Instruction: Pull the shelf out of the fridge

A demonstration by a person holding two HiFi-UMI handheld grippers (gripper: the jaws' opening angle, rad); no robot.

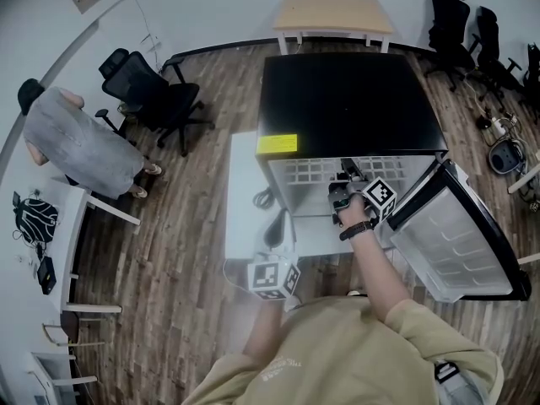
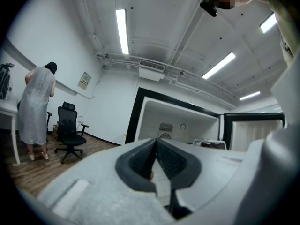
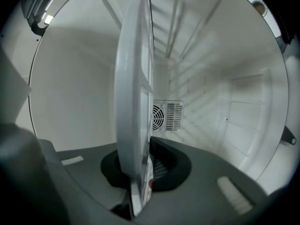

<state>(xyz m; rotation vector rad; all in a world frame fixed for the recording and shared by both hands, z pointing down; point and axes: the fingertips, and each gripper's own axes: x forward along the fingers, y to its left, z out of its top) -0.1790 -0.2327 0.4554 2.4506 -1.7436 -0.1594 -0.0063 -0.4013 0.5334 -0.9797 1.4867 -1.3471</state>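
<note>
1. Head view: the black fridge (image 1: 350, 99) stands on a white desk (image 1: 245, 184); its door (image 1: 456, 239) is swung open at the right side of the picture.
2. The white grid shelf (image 1: 325, 174) lies level in the fridge's opening, just below the front edge of the black top; it runs the full width of the compartment.
3. The right gripper (image 1: 342, 194) reaches into the opening and meets the front edge of the shelf near its middle.
4. Right gripper view: the shelf's front edge (image 3: 136, 102) runs edge-on between the jaws; the jaws are closed down on it to a narrow gap, with the pads pressing on both faces; a round fan grille (image 3: 166, 116) sits on the white rear wall behind.
5. The left gripper (image 2: 156, 158) is held low in front of the desk, well apart from the shelf.
6. Left gripper view: the jaws are closed pad to pad, with nothing between them; the open fridge shows ahead, to the right of centre.
7. At the far left of the room a person in grey (image 1: 80, 146) bends over another desk; a black office chair (image 1: 152, 99) stands near that person.
</note>
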